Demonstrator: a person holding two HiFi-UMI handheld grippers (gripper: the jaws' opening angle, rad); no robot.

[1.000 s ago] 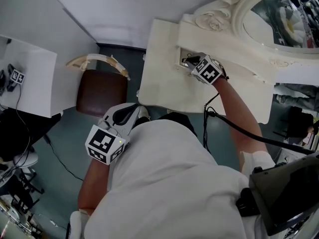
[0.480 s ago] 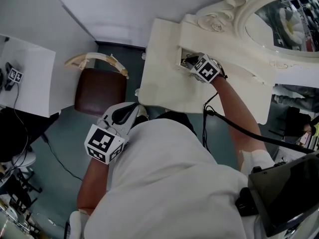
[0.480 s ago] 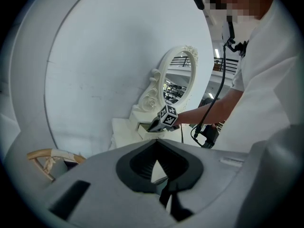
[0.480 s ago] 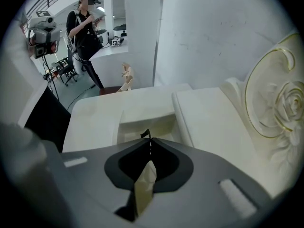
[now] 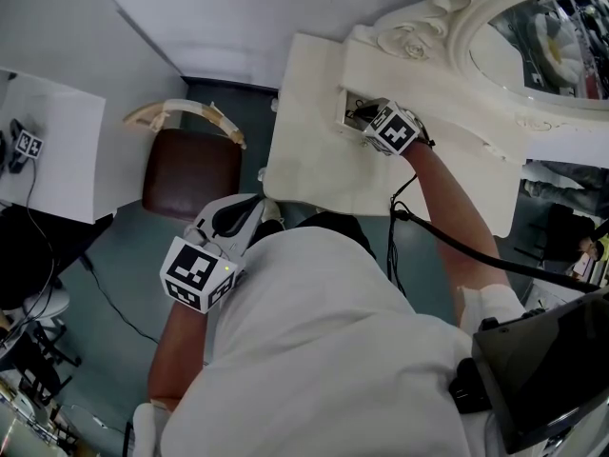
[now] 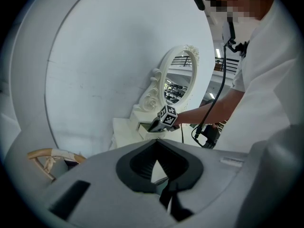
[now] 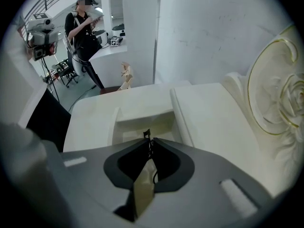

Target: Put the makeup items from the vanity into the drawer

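Observation:
The white vanity [image 5: 314, 160] has a small drawer [image 5: 348, 110] pulled open under its raised shelf. My right gripper [image 5: 364, 119] hovers at that drawer's mouth. In the right gripper view its jaws [image 7: 149, 141] are shut on a thin makeup item [image 7: 147, 135], dark at the tip with a tan strip lower between the jaws, held just above the open drawer [image 7: 142, 122]. What lies inside the drawer is hidden. My left gripper [image 5: 249, 219] hangs shut and empty by the person's body, off the vanity's front edge; its jaw tips [image 6: 156, 140] meet.
An ornate oval mirror [image 5: 542, 36] rises behind the vanity. A brown-seated chair [image 5: 190, 174] stands left of it, with a white table [image 5: 57, 150] further left. A cable runs along the right arm. Another person [image 7: 84, 23] stands far off.
The right gripper has edged slightly toward the drawer opening with the item still held. The left gripper has stayed in place.

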